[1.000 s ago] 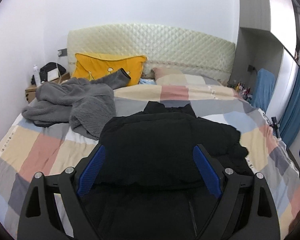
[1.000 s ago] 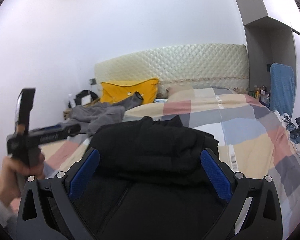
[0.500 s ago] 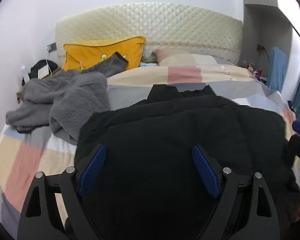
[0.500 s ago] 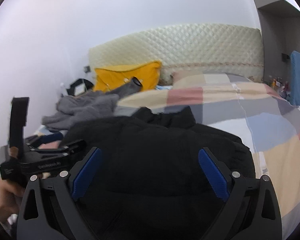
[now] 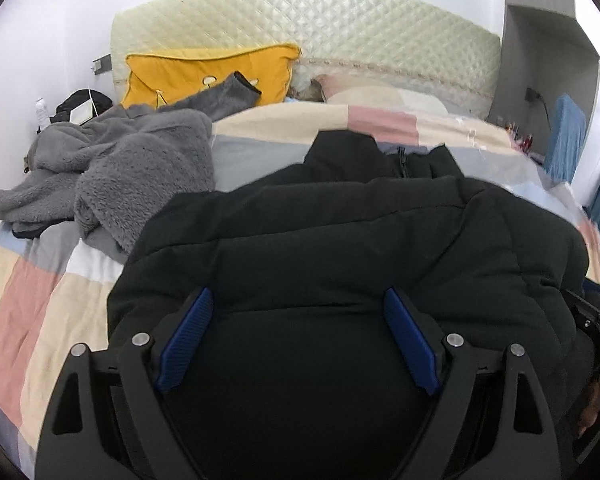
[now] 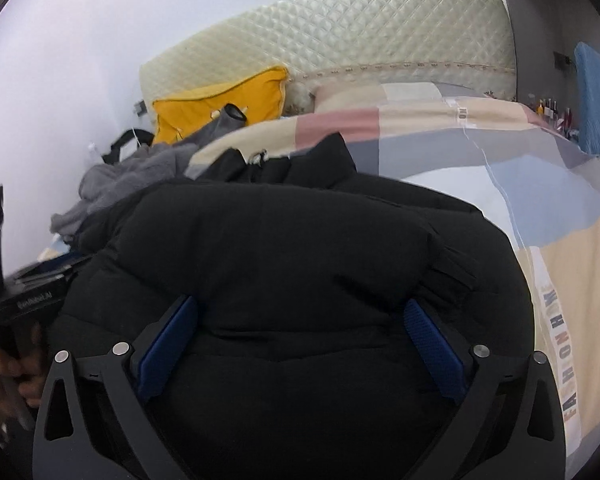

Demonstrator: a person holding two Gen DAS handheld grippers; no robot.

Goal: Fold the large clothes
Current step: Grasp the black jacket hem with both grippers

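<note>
A black padded jacket (image 5: 340,248) lies folded on the checked bed cover, its collar and zip toward the headboard. It also fills the middle of the right wrist view (image 6: 292,264). My left gripper (image 5: 296,320) is open, its blue pads low over the jacket's near left part. My right gripper (image 6: 300,328) is open, low over the jacket's near right part. Neither holds cloth. The right gripper's body shows at the right edge of the left wrist view (image 5: 596,320); the left gripper's body shows at the left edge of the right wrist view (image 6: 32,300).
A grey fleece garment (image 5: 112,172) lies crumpled left of the jacket. A yellow pillow (image 5: 204,72) leans on the quilted headboard (image 5: 340,20). A nightstand with a black bag (image 5: 80,104) stands at the far left. The checked cover (image 6: 560,240) stretches to the right.
Both grippers have moved forward and down toward the jacket, which now fills much more of both views. Both stay open.
</note>
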